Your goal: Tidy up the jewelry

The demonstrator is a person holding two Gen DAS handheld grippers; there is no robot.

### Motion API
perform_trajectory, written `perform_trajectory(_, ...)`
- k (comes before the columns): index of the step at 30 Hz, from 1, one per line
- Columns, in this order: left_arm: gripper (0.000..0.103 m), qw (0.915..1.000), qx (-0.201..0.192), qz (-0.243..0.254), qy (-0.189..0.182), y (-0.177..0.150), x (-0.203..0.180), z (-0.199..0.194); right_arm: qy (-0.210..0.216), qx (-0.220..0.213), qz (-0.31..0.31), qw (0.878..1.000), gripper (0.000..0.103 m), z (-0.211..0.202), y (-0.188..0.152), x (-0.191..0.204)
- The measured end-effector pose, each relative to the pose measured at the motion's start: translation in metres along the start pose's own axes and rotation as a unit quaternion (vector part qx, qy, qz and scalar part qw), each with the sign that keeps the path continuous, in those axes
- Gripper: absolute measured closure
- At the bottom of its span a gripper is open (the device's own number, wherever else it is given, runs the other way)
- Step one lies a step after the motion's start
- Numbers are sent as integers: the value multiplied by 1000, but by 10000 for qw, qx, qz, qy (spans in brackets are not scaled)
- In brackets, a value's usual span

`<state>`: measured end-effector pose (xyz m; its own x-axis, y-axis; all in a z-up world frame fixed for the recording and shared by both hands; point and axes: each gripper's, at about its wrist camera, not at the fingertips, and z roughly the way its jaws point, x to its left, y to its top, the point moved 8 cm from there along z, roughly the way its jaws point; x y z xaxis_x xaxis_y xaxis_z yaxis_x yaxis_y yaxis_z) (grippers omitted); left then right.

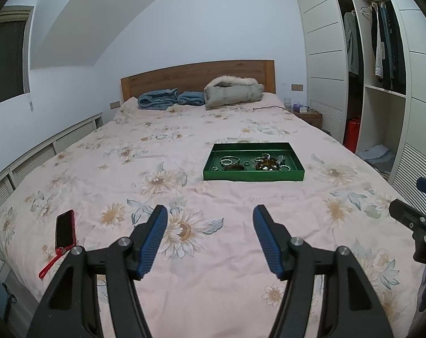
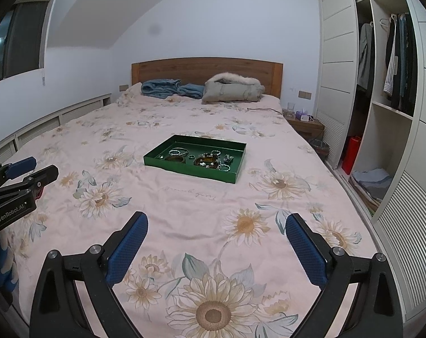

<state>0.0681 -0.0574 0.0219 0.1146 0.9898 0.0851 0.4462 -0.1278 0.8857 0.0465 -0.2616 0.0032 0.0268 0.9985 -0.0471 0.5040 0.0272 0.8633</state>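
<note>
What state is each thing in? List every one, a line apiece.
Left claw: open, empty.
Right claw: open, empty.
Shallow green rectangular tray: lidless, flat on the bed, holding jewellery.
Silver bangles: lying inside the tray.
Red-cased phone: flat on the floral bedspread, screen dark.
White wardrobe: open, clothes hanging.

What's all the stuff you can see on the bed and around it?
tray: one, green, middle of the bed
jewelry: several pieces, silver and brown, in the tray
phone: one, red case, near the bed's left edge
blankets: two, blue, by the headboard
coat: one, grey with a fur trim, by the headboard
bedspread: one, pink with flowers
clothes: several, dark, hanging in the wardrobe
left claw: black with blue pads, open, empty, above the bed's near end
right claw: black with blue pads, open, empty, above the bed's near end
</note>
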Motion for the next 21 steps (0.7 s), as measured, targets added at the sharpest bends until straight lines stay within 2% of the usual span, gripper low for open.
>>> perform_trajectory(21,41,9999,144,-5,-4,-8,2,5,6,26,37,10000,5,1,-6,0)
